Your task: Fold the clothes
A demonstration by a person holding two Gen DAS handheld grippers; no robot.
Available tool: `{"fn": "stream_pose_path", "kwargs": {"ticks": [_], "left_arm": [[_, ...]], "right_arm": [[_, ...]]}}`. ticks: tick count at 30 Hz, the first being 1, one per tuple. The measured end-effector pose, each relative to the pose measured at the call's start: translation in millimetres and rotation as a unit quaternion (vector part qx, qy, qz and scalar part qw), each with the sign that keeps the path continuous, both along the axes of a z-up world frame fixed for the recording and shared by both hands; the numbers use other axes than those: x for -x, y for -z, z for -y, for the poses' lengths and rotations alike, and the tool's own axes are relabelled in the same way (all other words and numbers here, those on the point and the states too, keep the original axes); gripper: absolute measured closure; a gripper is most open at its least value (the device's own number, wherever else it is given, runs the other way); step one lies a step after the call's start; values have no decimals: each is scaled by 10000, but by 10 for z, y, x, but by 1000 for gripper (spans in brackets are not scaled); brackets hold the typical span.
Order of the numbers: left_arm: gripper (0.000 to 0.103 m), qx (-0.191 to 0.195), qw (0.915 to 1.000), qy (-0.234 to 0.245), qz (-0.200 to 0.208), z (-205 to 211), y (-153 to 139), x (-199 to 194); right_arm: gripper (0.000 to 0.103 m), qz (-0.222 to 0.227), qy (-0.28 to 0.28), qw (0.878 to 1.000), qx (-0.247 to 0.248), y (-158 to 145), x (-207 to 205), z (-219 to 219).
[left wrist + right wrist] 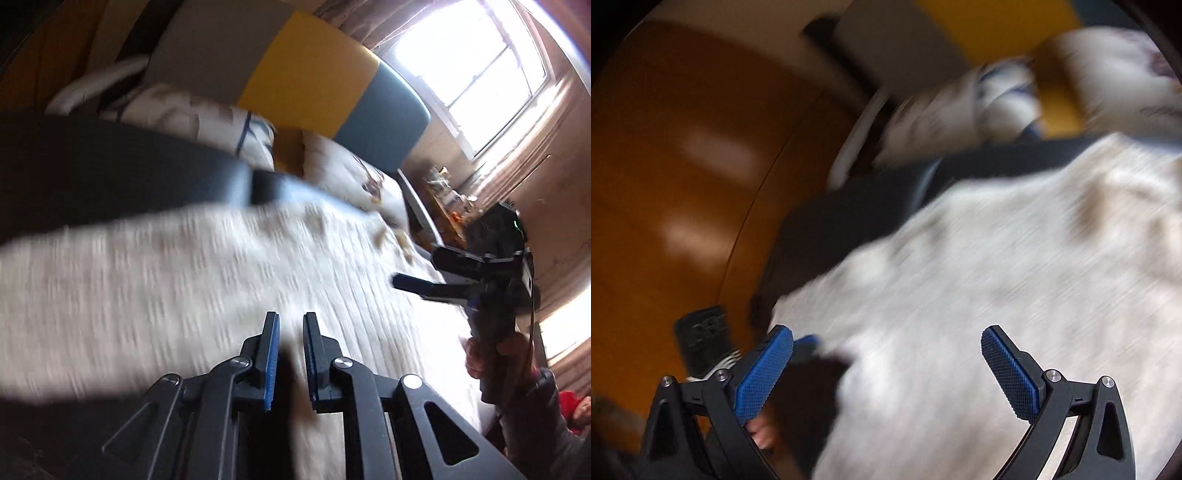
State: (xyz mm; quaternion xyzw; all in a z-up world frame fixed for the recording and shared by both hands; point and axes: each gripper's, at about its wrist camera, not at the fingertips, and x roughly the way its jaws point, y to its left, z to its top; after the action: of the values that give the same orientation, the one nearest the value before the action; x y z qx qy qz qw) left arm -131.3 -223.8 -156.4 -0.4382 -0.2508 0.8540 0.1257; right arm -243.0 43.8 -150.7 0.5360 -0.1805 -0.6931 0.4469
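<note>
Bedroom, white textured bedspread (pixel 207 266) over the bed, all motion-blurred. Dark garment (pixel 110 173) lies along the bed's far left edge; shape hard to make out. Left hand-held gripper (pixel 290 354) hangs over the spread, blue pads nearly together with a narrow gap, nothing between them. Right hand-held gripper (pixel 886 369) spread wide, empty, over the spread; in the left view it sits at far right, hand (pixel 495 354) on its handle. Pillows (pixel 347 173) and a bright window (pixel 476 62) behind.
</note>
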Motion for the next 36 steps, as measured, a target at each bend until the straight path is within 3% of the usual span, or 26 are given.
{"fn": "stream_pose_path", "kwargs": {"ticks": [2,7,8,10,15,19,26,32,36], "left_arm": [[86,-56,10000,21,77,-80,77,-138],[84,118,9998,25,170,-296,241,-303],[85,153,9997,26,189,-339,274,-337],[99,225,9995,28,225,-424,336,-404],[98,468,9983,-120,331,-455,297,-553],[95,286,9980,-476,317,-299,113,-724],[94,193,9997,73,-122,-451,-119,-1334],[94,540,9976,315,304,-731,173,-1685],[94,497,9977,178,430,-700,235,-1767]], "right_arm": [[0,339,-405,9985,112,79,-153,206],[0,830,-476,9952,-201,399,-266,569],[0,847,-358,9957,-146,423,-255,558],[0,867,-105,9962,23,451,-232,510],[0,667,144,9977,13,401,-278,497],[0,415,94,9990,-141,198,-453,452],[0,184,274,9988,-372,65,-981,-192],[0,283,1023,9905,-874,240,-1513,-981],[0,214,1428,9880,-546,316,-1724,-1371]]}}
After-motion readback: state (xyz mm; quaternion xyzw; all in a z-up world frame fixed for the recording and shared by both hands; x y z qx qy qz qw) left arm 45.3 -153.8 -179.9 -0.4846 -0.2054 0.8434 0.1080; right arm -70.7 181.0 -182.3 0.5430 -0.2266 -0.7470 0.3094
